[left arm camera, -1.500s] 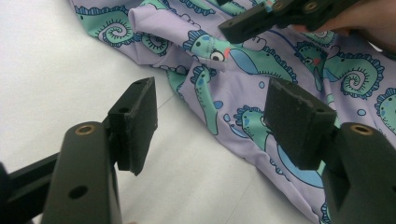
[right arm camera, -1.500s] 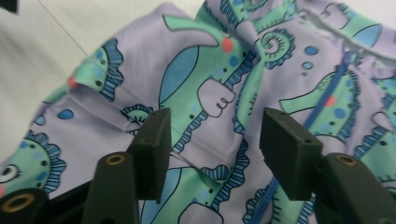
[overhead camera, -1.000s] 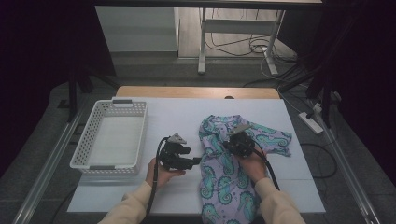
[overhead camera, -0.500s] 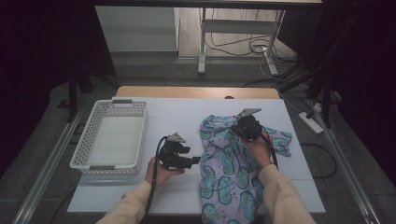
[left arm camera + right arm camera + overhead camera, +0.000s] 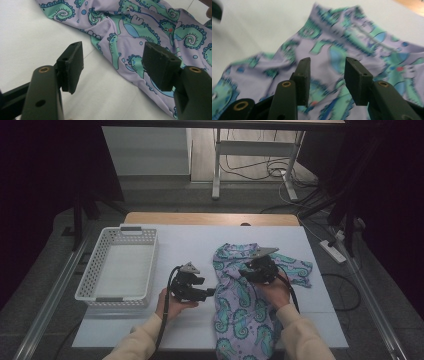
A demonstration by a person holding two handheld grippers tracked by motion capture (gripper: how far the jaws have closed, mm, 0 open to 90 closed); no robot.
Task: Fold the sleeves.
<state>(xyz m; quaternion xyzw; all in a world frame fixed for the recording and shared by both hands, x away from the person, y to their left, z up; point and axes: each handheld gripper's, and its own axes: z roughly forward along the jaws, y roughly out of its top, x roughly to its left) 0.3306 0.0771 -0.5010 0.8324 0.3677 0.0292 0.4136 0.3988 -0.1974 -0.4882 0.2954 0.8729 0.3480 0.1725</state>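
Two handheld grippers over a seahorse-print garment on a white tabletop

The tabletop point(image 5: 200, 240) carries a white basket point(image 5: 120, 270) at its left and the lilac garment point(image 5: 250, 305) right of centre, spread flat and reaching the near edge. The right gripper point(image 5: 257, 270) hangs above the garment's upper part; its fingers point(image 5: 303, 75) have just been opening, nothing between them. The left gripper point(image 5: 210, 292) sits at the garment's left edge, fingers point(image 5: 72, 65) apart and empty.
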